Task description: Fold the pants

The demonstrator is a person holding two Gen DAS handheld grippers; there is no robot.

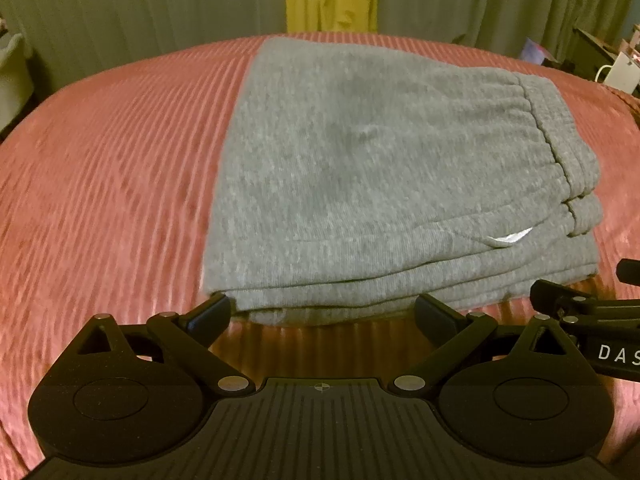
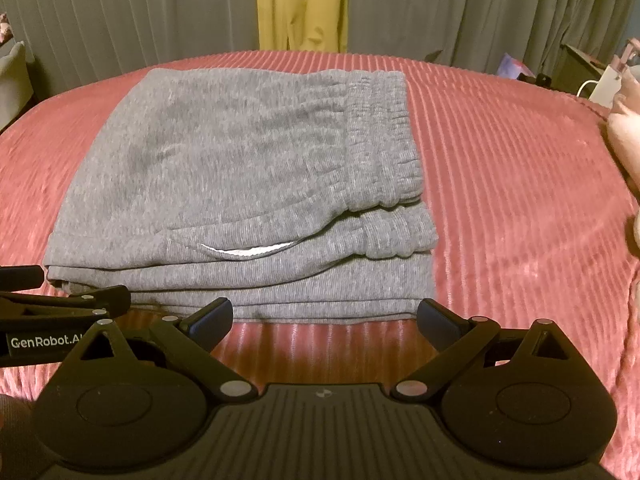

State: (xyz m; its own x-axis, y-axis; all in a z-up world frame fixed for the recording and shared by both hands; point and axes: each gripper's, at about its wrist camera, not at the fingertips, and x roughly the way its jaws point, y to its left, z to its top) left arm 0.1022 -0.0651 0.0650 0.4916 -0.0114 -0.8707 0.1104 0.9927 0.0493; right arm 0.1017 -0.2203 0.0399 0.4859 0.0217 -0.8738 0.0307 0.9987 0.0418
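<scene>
Grey fleece pants [image 1: 380,168], folded into a thick stack of several layers, flat on a pink ribbed bedspread [image 1: 100,180]. Straight ahead of both tools, with the layered near edge facing them. Elastic waistband [image 2: 380,140] on the right side of the stack, running away from the cameras; a plain fold on the left side. A white strip of lining [image 2: 244,252] peeking from a pocket near the front right.

Left gripper [image 1: 324,312] spread wide, holding nothing, tips just short of the near edge, its left fingertip [image 1: 212,314] just beside the stack's near left corner; hard to tell whether touching. Right gripper [image 2: 326,316] likewise wide and empty, squared up to the right half of that same edge, with the near right corner just inside its right fingertip [image 2: 438,318]. Side by side, close together, neither clearly nearer to the cloth.

Long axis of the stack: seemingly left to right, across the line of both tools, though bent by the lens. Judging by the layers, most of the folding already done. For any last fold, probably a matter of carrying one short side over the other along that axis, so each tool taking a corner of the same side. Risk: thick layers slipping apart if pinched only at the top.
</scene>
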